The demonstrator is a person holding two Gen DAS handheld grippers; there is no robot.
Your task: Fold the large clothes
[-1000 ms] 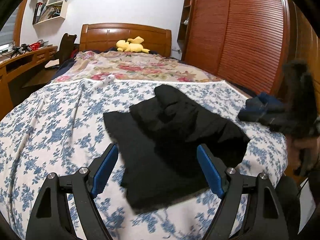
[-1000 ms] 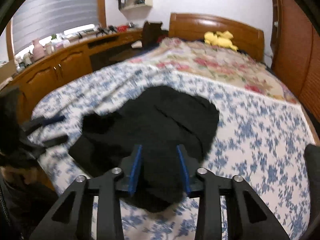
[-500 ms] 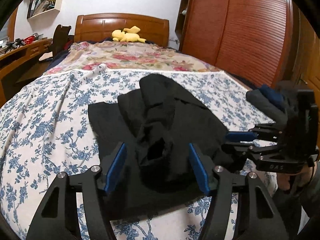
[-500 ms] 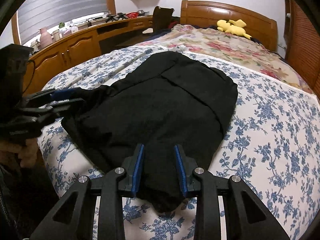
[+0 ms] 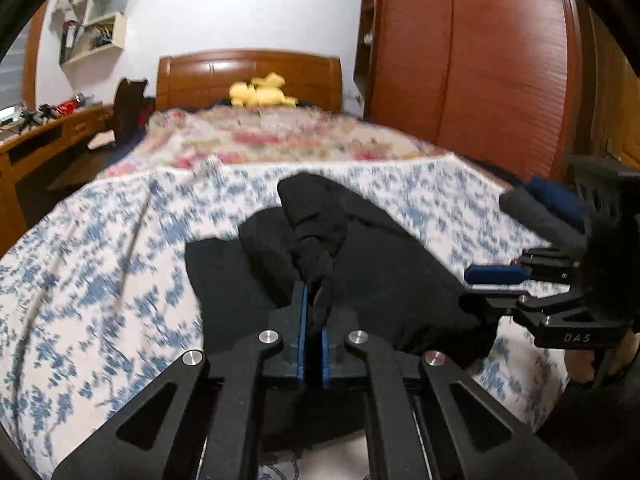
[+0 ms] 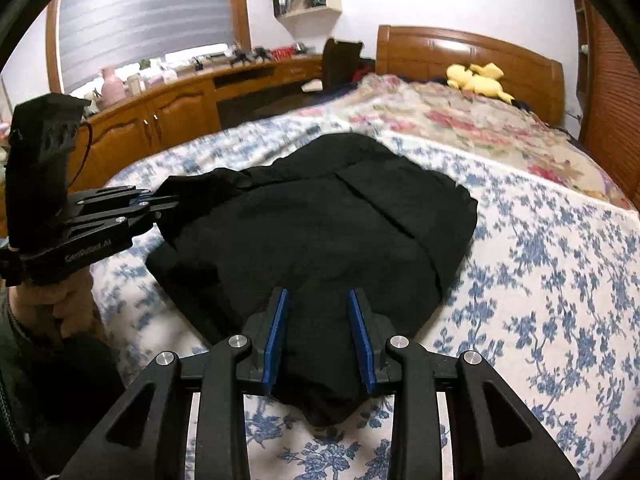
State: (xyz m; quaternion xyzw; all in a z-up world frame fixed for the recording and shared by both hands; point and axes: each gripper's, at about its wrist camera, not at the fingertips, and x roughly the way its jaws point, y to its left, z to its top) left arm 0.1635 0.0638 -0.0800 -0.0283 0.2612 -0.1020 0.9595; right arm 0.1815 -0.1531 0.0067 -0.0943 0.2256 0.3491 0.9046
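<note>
Left wrist view: the left gripper [image 5: 313, 312] has its blue pads pressed together on a bunched fold of the black garment [image 5: 380, 280], which lies crumpled on the near part of the blue-flowered bedsheet [image 5: 100, 272] (the picture is somewhat blurred). In the right wrist view the right gripper [image 6: 320, 340] has its jaws partly apart, with the near hem of the black garment [image 6: 320, 232] lying between the pads, not squeezed. A yellow plush toy [image 6: 478, 78] sits far off by the wooden headboard [image 6: 460, 52].
</note>
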